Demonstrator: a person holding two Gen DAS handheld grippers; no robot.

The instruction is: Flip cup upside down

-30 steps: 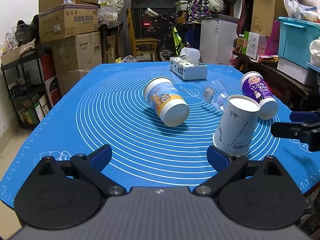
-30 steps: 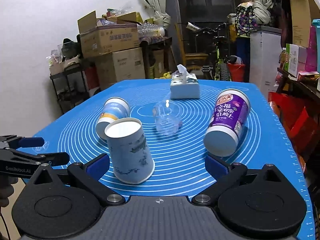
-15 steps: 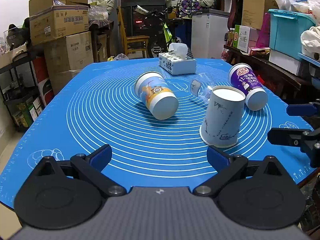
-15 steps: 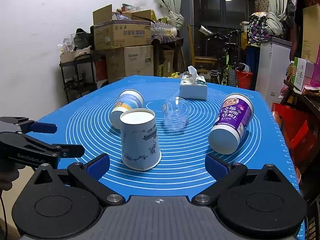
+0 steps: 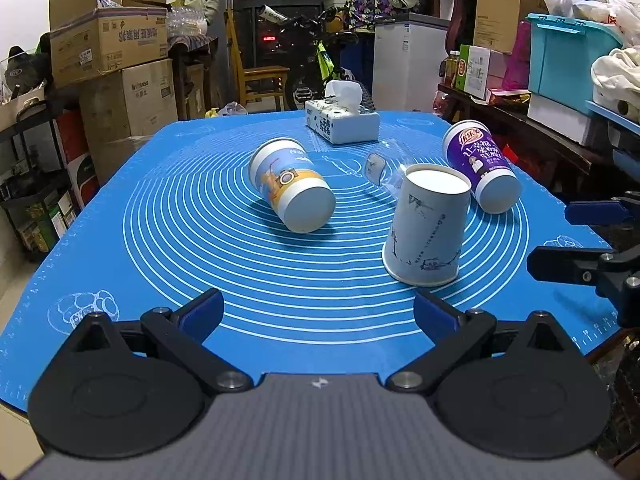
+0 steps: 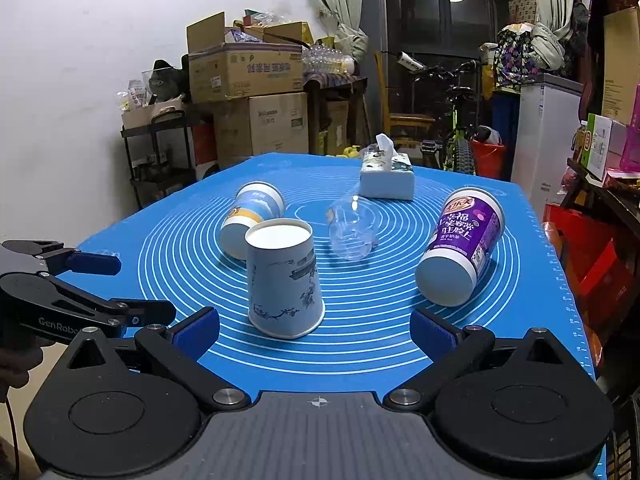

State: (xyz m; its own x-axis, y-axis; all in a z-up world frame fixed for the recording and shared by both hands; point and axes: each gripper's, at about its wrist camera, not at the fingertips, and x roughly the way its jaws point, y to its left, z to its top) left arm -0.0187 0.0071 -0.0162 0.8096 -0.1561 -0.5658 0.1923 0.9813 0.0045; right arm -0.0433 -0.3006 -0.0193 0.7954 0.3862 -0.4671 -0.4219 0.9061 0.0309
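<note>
The white paper cup (image 5: 426, 226) with a blue ink-style print stands upside down on the blue silicone mat (image 5: 200, 248), wide rim flat on the mat and closed base on top. In the left wrist view it sits to the right of centre, near the front edge; in the right wrist view the same cup (image 6: 284, 278) stands just left of centre.

The left gripper (image 5: 318, 312) is spread wide with nothing between its blue-padded fingers, and hangs over the near edge of the mat, apart from the cup. The right gripper (image 6: 314, 326) is likewise spread wide and holds nothing; the cup stands just beyond its gap, closer to the left finger, not touched by either pad.

Three other cups lie on their sides. A blue and yellow cup (image 5: 292, 184) lies to the left of the upturned cup, base toward the camera. A purple cup (image 5: 480, 170) lies to the right and a little farther off. A clear plastic cup (image 6: 350, 232) lies between them, behind the paper cup. A tissue box (image 5: 342, 122) sits at the far side of the mat.
</note>
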